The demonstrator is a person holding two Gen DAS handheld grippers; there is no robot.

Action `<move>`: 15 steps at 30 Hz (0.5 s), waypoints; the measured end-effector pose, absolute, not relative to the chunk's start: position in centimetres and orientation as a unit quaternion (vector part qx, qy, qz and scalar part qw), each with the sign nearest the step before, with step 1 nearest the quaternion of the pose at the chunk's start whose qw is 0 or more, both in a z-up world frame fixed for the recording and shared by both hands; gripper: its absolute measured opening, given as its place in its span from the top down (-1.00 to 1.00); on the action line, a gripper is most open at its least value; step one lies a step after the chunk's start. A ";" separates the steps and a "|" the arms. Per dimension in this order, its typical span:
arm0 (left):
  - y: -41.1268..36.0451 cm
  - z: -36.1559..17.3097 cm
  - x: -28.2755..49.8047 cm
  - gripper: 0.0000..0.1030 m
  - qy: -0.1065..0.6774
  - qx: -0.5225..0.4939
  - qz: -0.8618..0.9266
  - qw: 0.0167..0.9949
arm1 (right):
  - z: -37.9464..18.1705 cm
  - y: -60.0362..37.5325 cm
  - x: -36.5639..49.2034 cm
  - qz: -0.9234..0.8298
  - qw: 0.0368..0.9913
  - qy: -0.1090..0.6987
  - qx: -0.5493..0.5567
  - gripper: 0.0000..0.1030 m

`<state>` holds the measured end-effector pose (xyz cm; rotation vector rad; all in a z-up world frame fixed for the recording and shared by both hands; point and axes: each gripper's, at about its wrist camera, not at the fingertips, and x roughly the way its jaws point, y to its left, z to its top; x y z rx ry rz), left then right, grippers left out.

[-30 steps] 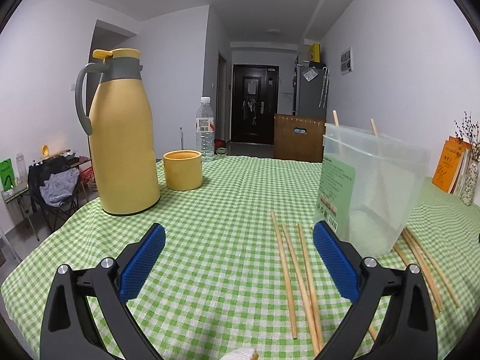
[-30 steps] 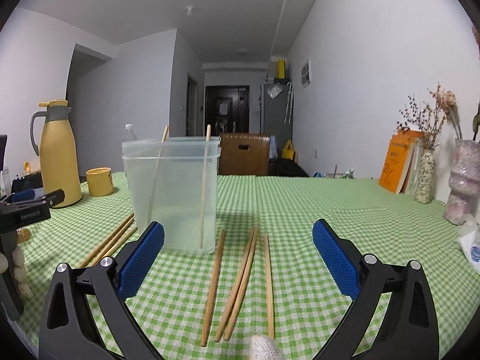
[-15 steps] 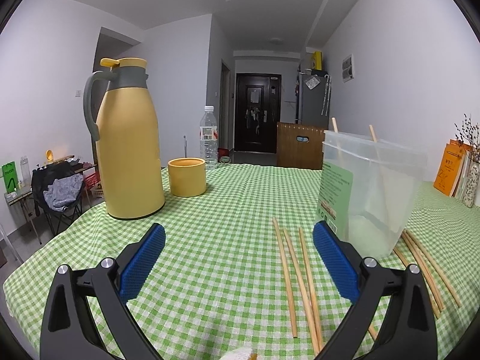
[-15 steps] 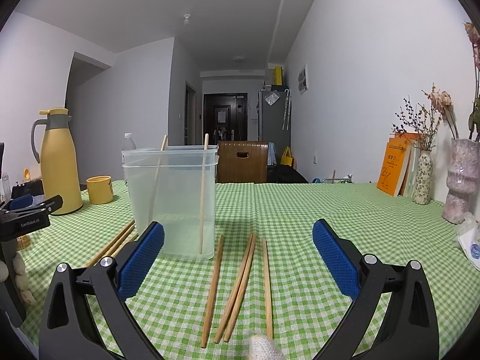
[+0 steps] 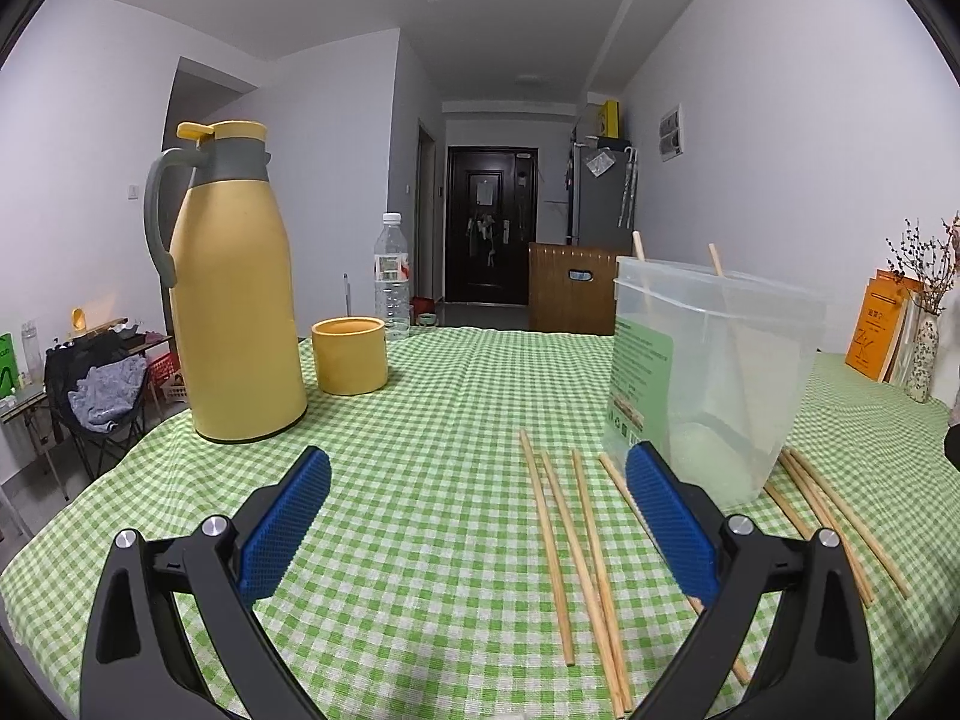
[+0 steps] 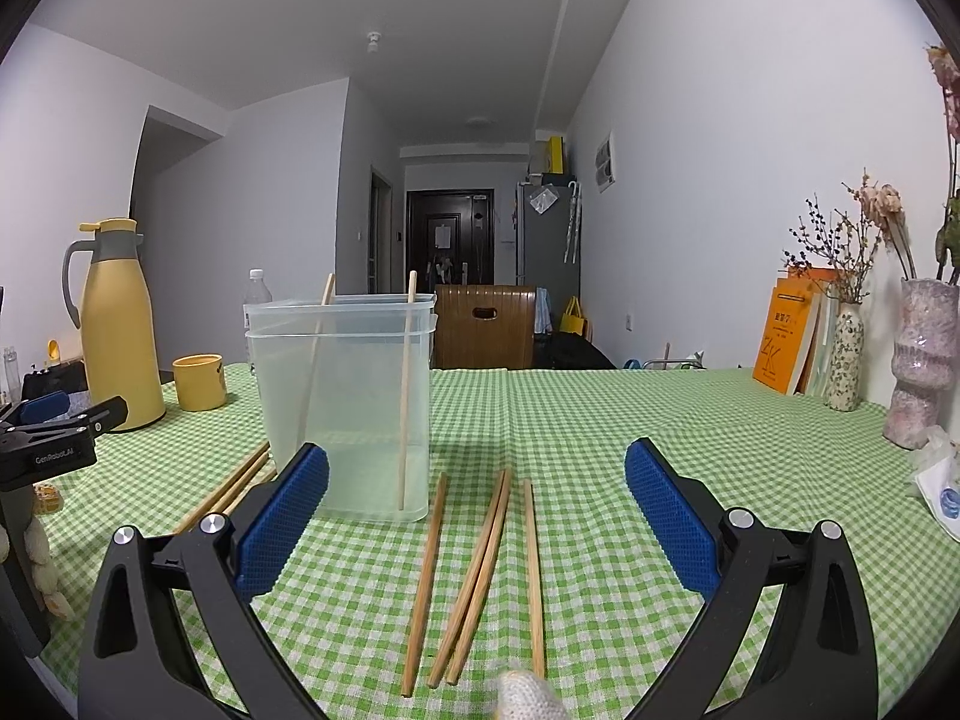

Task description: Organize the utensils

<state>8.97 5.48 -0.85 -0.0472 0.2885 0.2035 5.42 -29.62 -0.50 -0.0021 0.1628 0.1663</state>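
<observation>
Right claw point(image 6: 477, 516): we hold it spread wide and empty, low over four loose chopsticks point(image 6: 480, 570) lying lengthwise between its pads, so a short dip should take one. Left claw point(image 5: 477, 522): likewise gaping and empty, with three more sticks point(image 5: 576, 552) just inside its right pad. Tub point(image 6: 342, 396): upright between both groups, two sticks already leaning inside; cloth point(image 6: 600, 420) open to the right, flask point(image 5: 231, 300) and cup point(image 5: 350, 354) well apart left.
</observation>
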 end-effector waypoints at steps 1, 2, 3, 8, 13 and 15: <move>5.5 -0.8 9.0 -0.86 0.144 -0.024 0.102 0.984 | -0.5 -29.6 5.5 0.083 0.993 0.082 -0.001 -0.85; 5.5 -0.8 9.0 -0.86 0.144 -0.025 0.103 0.984 | -0.5 -29.6 5.5 0.083 0.993 0.083 -0.001 -0.85; 5.5 -0.8 9.0 -0.86 0.143 -0.026 0.105 0.984 | -0.5 -29.6 5.6 0.086 0.993 0.086 -0.002 -0.85; 5.5 -0.8 9.0 -0.86 0.142 -0.025 0.108 0.984 | -0.6 -29.1 6.4 0.104 0.988 0.110 -0.014 -0.85; 5.5 -0.8 9.0 -0.86 0.142 -0.025 0.107 0.984 | -0.6 -28.9 7.4 0.107 0.979 0.174 -0.021 -0.85; 5.5 -0.8 9.0 -0.86 0.142 -0.026 0.107 0.984 | -0.8 -29.2 7.9 0.111 0.973 0.201 -0.011 -0.85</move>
